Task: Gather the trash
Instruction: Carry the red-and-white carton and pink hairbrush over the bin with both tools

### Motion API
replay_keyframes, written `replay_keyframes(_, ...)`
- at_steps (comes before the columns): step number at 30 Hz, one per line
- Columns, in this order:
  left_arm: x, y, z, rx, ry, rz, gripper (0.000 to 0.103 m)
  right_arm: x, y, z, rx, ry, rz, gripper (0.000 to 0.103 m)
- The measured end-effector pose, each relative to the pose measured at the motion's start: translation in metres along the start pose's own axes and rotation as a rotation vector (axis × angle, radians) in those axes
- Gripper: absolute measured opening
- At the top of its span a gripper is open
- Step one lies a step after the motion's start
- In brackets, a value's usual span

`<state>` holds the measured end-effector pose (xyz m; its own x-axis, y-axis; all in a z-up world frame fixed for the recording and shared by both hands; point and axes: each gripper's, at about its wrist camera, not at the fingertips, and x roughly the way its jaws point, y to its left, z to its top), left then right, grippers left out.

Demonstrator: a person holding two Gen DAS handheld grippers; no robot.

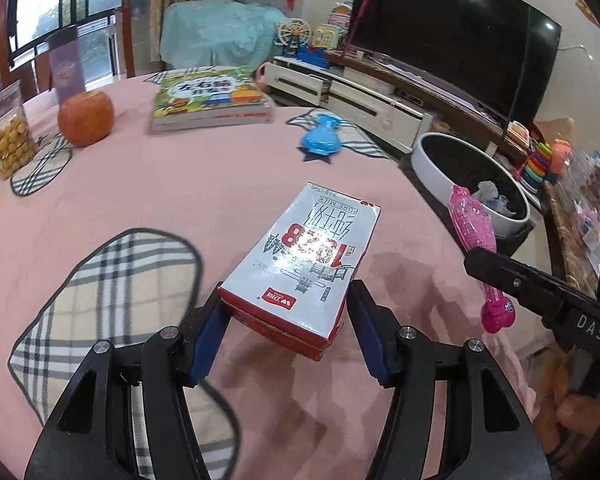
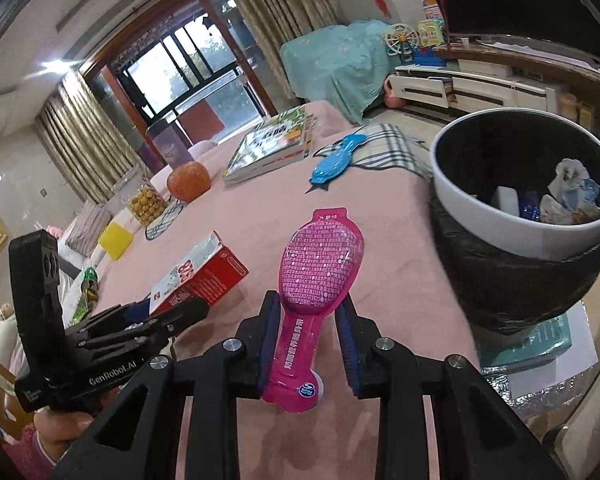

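Observation:
My left gripper [image 1: 288,296] is shut on a white and red milk carton [image 1: 300,252], which it holds just above the pink tablecloth [image 1: 180,184]. My right gripper [image 2: 308,304] is shut on the neck of a pink drink pouch [image 2: 320,256]. Both are held side by side, with the carton [image 2: 204,276] to the left of the pouch. The trash bin [image 2: 460,200], with a white rim and a black bag, stands off the table's right edge and holds crumpled scraps. A blue pouch [image 2: 334,162] lies on the table farther back.
On the table are a picture book [image 1: 210,100], an orange apple [image 1: 85,118], a jar of yellow balls [image 1: 10,140], a purple cup [image 1: 66,68] and checked patches. A TV [image 1: 452,36] on a low cabinet stands behind the bin [image 1: 432,160].

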<state>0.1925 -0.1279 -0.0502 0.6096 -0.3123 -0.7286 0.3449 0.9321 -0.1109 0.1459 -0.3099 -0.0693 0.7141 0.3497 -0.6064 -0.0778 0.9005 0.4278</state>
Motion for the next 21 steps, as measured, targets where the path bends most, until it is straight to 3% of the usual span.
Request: replay_keyframes(21,0.005,-0.058,0.026,0.088,-0.029,-0.029,0.059,-0.041,-0.039,0.021,0.045,-0.096,-0.044,0.028)
